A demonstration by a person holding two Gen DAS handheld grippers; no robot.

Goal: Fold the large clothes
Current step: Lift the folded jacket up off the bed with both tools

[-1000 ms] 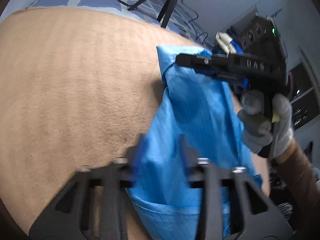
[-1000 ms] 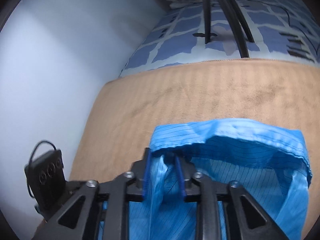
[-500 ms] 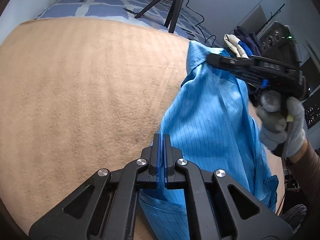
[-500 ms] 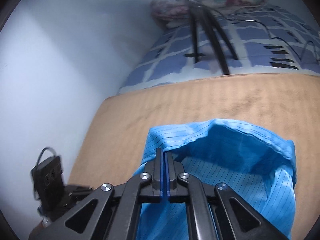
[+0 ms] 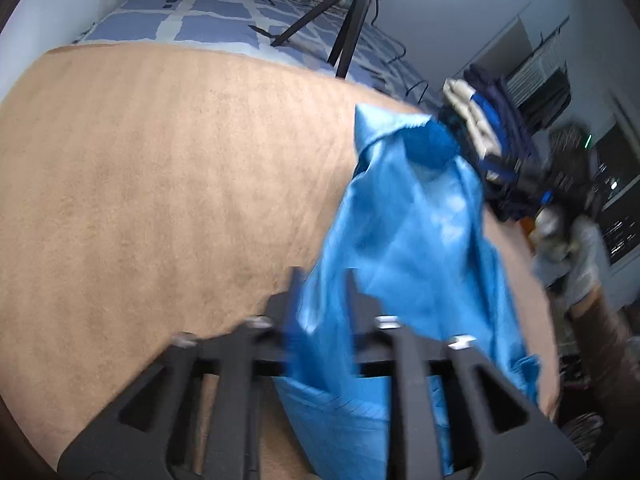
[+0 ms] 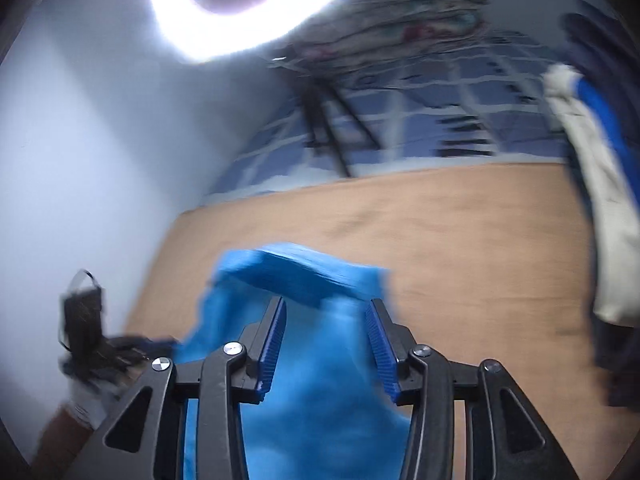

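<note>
**Around the Work Area**

A tan blanket (image 5: 160, 184) is covering the bed. Behind it, a blue checked sheet (image 5: 208, 24) is showing, and a black tripod (image 5: 348, 28) is standing on it. A ring light (image 6: 244, 4) is glowing above. Folded clothes (image 6: 592, 184) are lying at the right.

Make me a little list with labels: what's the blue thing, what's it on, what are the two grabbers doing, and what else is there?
garment: blue shirt, crumpled
surface: tan blanket over a checked bed
left gripper: jaws opening, cloth between them
right gripper: jaws opening, cloth between them, pads not pressing
nearby: pile of clothes, black tripod
</note>
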